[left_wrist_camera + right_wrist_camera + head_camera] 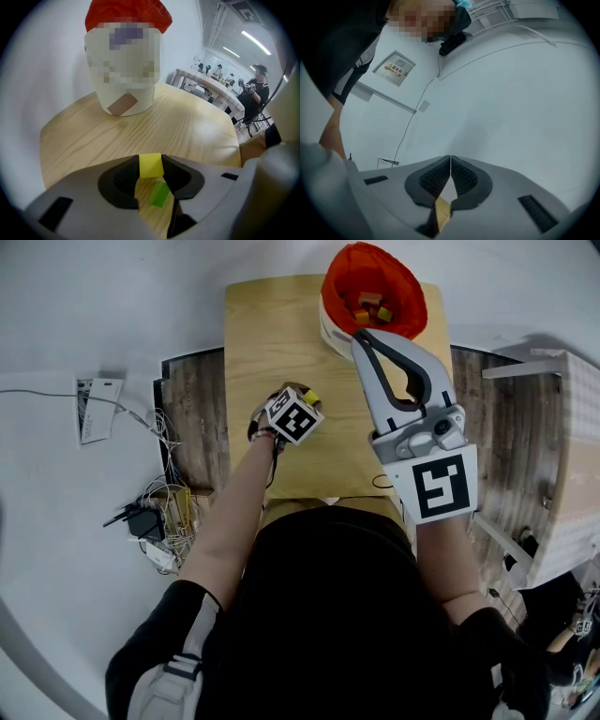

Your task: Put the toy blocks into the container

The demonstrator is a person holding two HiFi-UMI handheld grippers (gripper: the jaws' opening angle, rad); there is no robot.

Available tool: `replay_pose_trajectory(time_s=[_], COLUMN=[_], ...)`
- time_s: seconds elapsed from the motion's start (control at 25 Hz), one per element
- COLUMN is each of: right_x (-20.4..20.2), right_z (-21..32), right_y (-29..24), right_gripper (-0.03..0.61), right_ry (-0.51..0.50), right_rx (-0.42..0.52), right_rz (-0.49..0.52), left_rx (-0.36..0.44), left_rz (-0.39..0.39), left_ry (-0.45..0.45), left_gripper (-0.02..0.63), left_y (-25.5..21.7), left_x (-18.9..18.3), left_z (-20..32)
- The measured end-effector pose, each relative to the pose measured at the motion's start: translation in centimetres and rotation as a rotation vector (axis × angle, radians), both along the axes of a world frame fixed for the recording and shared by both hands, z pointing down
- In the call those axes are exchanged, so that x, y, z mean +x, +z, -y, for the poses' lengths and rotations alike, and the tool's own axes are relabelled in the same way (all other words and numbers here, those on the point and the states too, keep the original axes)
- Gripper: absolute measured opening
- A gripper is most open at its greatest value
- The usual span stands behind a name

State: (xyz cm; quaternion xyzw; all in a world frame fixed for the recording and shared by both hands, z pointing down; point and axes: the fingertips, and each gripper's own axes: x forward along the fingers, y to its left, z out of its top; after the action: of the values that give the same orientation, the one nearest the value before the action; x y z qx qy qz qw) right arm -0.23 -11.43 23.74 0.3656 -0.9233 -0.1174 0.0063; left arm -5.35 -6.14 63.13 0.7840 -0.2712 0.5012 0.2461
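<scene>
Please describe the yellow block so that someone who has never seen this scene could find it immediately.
Start at the wooden table with the red-lined container on it. The left tongs point down at the tabletop, and the yellow block is pinched between their tips. Its neighbour, the green block, lies free on the wood.

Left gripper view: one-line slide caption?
Left gripper clamps a yellow block; green block lies on the table, red-lined container behind.
</scene>
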Motion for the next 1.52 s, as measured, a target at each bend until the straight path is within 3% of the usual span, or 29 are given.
replay_pose_trajectory(time_s=[0.16, 0.4, 0.76, 1.0, 1.52], right_x=[0.3, -0.4, -1.6, -2.1, -2.2], right_z=[-0.1, -0.8, -1.6, -2.0, -2.2], right_y=[-0.3, -1.5, -2.7, -3.0, -3.0], right_gripper=[0.031, 0.031, 0.031, 0.031, 0.031], right_ry=[0.009, -0.008, -0.034, -0.042, -0.036], right_rx=[0.004, 0.030, 0.054, 0.063, 0.061], right_rz=[-0.001, 0.006, 0.015, 0.015, 0.015], left_rx=[0.084, 0.249, 0.586, 0.778, 0.825], left_rz=[-0.046, -0.144, -0.290, -0.356, -0.374], left_ry=[-0.017, -0.029, -0.038, -0.040, -0.020], left_gripper=[0.156, 0.156, 0.156, 0.156, 0.156], left_y=[-2.3, -10.3, -26.0, -33.6, -36.3], left_x=[0.2, 0.4, -0.5, -0.8, -0.8], left_z=[1.2, 3.0, 4.8, 4.0, 3.3])
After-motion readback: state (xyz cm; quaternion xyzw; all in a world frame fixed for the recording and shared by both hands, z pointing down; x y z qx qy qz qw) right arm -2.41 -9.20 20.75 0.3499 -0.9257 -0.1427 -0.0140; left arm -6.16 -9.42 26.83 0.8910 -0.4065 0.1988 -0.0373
